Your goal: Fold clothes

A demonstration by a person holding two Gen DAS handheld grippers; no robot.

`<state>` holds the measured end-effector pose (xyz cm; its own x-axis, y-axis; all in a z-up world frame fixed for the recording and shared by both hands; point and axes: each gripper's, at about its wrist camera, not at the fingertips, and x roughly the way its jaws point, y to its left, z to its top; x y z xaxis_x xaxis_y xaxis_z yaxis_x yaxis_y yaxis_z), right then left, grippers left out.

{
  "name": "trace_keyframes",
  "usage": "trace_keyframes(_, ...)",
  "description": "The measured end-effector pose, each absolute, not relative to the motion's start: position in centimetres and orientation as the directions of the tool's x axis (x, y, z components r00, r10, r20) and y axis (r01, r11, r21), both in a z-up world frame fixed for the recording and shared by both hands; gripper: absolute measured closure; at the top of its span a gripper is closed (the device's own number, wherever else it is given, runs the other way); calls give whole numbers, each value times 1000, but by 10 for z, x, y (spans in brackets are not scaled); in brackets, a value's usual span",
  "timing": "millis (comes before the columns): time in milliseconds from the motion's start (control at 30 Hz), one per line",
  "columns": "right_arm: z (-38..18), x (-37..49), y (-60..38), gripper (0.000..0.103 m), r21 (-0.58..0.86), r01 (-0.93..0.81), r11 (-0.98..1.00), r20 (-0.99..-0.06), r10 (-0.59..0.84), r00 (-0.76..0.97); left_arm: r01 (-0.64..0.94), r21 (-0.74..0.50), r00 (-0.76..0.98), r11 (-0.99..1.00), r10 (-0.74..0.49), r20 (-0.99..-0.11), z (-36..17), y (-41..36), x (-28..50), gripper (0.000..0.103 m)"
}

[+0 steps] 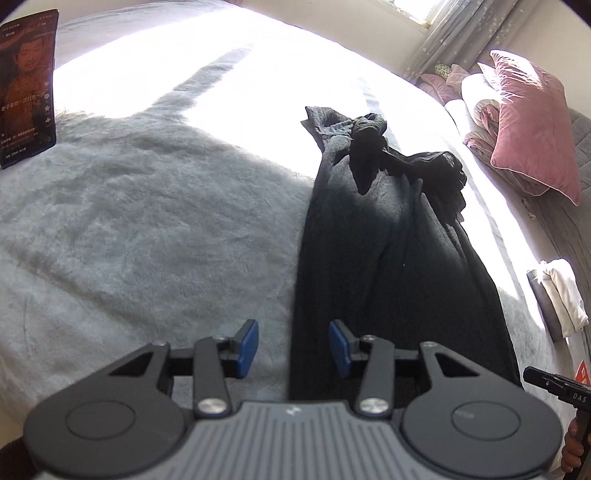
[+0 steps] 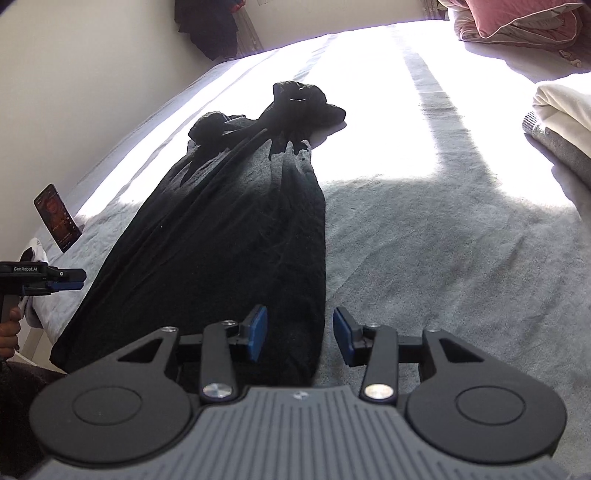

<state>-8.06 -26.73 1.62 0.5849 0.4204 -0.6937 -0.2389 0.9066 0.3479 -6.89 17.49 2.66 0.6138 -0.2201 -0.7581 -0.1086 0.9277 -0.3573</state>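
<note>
Here the dark garment (image 1: 391,258) lies stretched lengthwise on the grey fleece blanket (image 1: 147,229), running straight ahead from both claws, its far end bunched into a crumpled knot in the sunlit patch. The left claw (image 1: 293,349) has its jaws apart and holds nothing; the near left edge of the garment sits in the gap, with the left blue pad (image 1: 248,347) over bare blanket and the right one over cloth. The right claw (image 2: 300,334) is likewise spread and empty, straddling the garment's near right edge: its left pad (image 2: 258,332) is over cloth, its right pad over blanket.

Each view catches what the other misses. The left camera shows, ahead and to the right of its claw, pink pillows (image 1: 532,122) piled against a curtain (image 1: 454,33), and a folded white and grey stack (image 1: 557,299) close on the right; a phone (image 1: 27,88) stands upright far left. The right camera shows that phone only as a small thing (image 2: 57,218) at left, a wall (image 2: 92,74) behind, dark clothes hanging (image 2: 208,26) at top, and the left claw side-on (image 2: 70,284) at the left edge with a hand (image 2: 9,332) on its grip. From that side its pads look close together, though its own camera shows them parted.
</note>
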Motion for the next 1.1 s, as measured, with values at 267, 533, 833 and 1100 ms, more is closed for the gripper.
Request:
trace_keyframes(267,0,-50,-249,91,296,-173,939,-717,338,610,-122,-409,674,904,-227,-703,3,182,-34,60)
trace_keyframes(533,-2,-50,-274,102,283,-68,957,-733,261,628,-120,-435,703,893,-233,-672,3,181,-15,61)
trace_keyframes(833,1,-36,-252,68,332,-78,940,-696,300,652,-209,-516,709,831,-235,-665,1,183,4,61)
trace_keyframes(1100,15,-20,-222,63,355,-98,930,-677,328,659,-269,-561,671,783,-265,-692,10,180,18,61)
